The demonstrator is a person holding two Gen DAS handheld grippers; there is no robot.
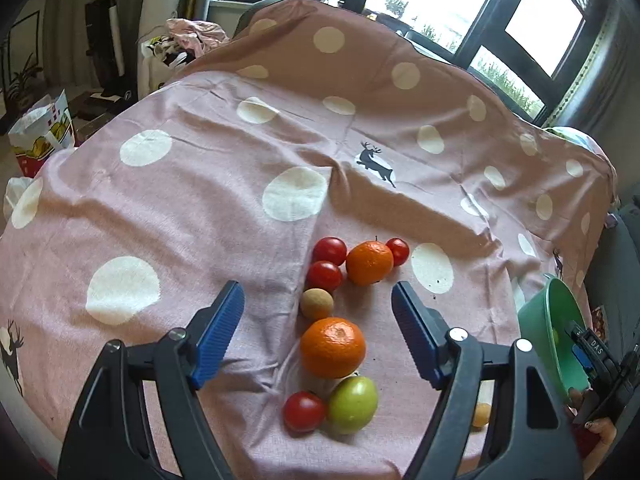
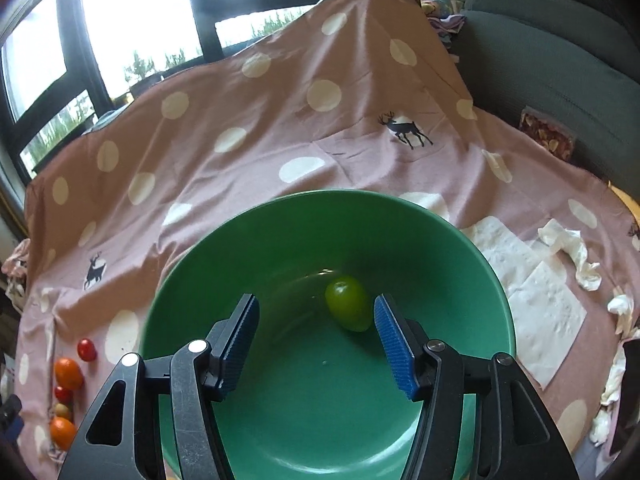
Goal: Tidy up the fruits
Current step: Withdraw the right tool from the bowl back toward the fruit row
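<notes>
In the left wrist view a line of fruit lies on the pink dotted cloth: two oranges, several red tomatoes, a tan round fruit and a green fruit. My left gripper is open above them, jaws either side of the near orange. My right gripper is open and empty over the green bowl, which holds one green fruit lying loose. The bowl also shows at the right edge of the left wrist view.
A small yellow fruit sits behind my left gripper's right finger. White paper towels and crumpled tissues lie right of the bowl. A grey sofa stands behind. A paper bag stands on the floor at left.
</notes>
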